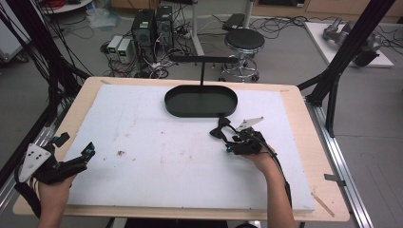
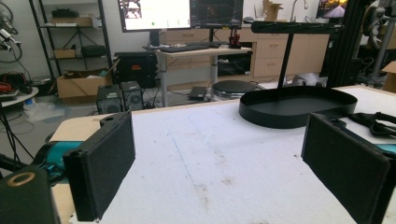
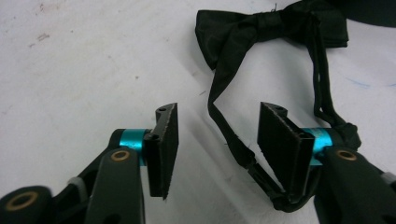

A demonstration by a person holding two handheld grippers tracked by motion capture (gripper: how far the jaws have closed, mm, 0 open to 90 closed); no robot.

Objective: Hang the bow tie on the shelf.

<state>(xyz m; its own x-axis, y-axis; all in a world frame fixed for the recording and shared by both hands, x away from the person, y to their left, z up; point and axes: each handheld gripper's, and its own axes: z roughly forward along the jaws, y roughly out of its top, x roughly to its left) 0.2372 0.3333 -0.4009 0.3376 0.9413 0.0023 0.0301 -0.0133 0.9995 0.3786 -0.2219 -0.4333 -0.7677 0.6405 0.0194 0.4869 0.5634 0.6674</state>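
Lying between spread right gripper (image 3: 217, 140) jaws, bow tie (image 3: 271, 30) strap, left gripper (image 2: 224, 163) wide, apart

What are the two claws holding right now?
Nothing. The right claw is open, with the bow tie's strap running between its jaws but not pinched. The left claw is open too, over bare white foam.

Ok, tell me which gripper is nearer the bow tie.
The right gripper, its open jaws straddling the bow tie's strap; the left gripper sits at the table's far left edge.
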